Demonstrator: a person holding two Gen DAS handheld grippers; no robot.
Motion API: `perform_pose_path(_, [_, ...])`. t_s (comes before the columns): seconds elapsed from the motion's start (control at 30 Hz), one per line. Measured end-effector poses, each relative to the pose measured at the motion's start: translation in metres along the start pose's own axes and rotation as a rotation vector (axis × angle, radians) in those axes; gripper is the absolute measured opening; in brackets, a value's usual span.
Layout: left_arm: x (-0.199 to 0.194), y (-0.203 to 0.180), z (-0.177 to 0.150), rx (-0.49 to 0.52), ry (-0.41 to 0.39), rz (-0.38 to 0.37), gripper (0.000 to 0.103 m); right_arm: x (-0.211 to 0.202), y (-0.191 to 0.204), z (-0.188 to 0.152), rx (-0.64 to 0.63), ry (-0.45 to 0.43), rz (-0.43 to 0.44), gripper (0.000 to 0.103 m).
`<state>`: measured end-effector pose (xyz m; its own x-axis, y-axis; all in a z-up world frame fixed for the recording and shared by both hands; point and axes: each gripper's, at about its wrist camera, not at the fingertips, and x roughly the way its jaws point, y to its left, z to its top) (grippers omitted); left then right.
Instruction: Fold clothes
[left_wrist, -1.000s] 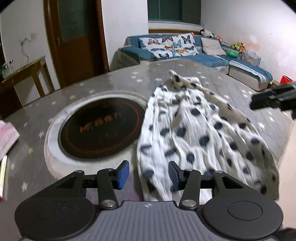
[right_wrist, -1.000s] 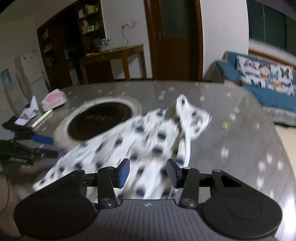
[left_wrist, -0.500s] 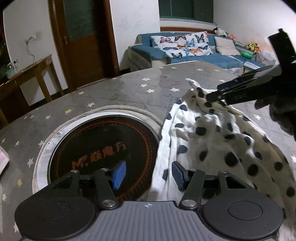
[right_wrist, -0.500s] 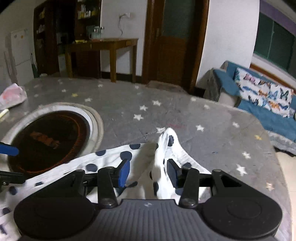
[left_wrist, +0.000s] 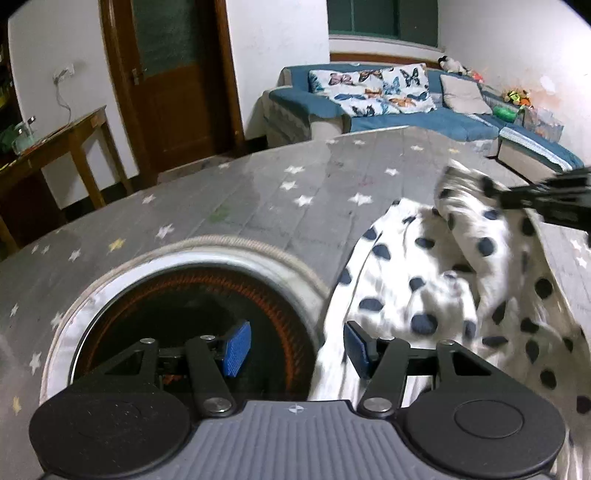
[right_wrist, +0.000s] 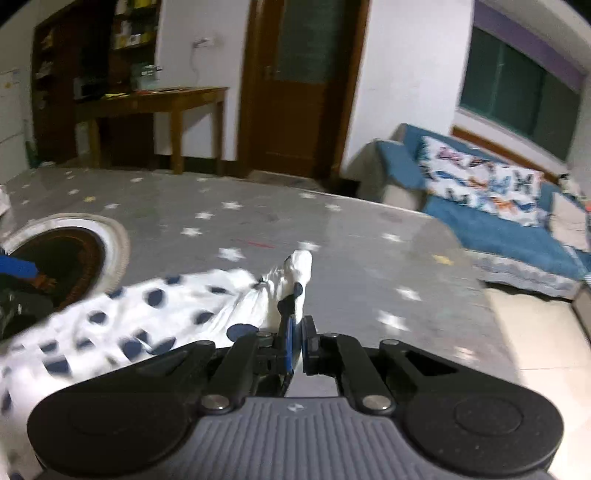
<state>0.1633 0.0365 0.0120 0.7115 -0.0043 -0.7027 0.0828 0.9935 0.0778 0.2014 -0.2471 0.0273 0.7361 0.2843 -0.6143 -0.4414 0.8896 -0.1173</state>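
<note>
Right tongs (right_wrist: 295, 332) pinched closed on far corner of polka-dot garment (left_wrist: 443, 280), which lies crumpled on the starred bench (left_wrist: 258, 206) beside the round cooktop (left_wrist: 192, 314). Left tongs (left_wrist: 291, 349) gape wide, empty, at near hem; judgement: close them on that hem before lifting, keep cloth taut.

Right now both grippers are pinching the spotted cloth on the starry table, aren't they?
Not both. The right gripper is shut on the spotted cloth, as the right wrist view shows, but the left gripper is open, as the left wrist view shows.
</note>
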Motion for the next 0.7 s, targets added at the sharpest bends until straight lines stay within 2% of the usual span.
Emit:
perform_pose_path(0.17, [0.014,-0.018,0.021,0.045,-0.045,-0.011,0.059,-0.024,-0.034,-0.027,0.024,0.042,-0.12,0.005])
perform_pose_path(0.27, [0.028,-0.03,0.037,0.083,-0.063,-0.034,0.059,-0.033,-0.047,-0.045,0.045,0.074,-0.163,0.015])
perform_pose_path(0.33, [0.04,-0.039,0.048,0.106,-0.069,-0.054,0.06,-0.04,-0.053,-0.055,0.065,0.079,-0.169,0.019])
perform_pose_path(0.47, [0.067,-0.057,0.064,0.128,-0.062,-0.078,0.063,-0.049,-0.056,-0.057,0.094,0.048,-0.144,0.036])
perform_pose_path(0.7, [0.106,-0.074,0.078,0.144,-0.036,-0.096,0.064,-0.035,-0.063,-0.044,0.121,0.027,-0.042,0.04])
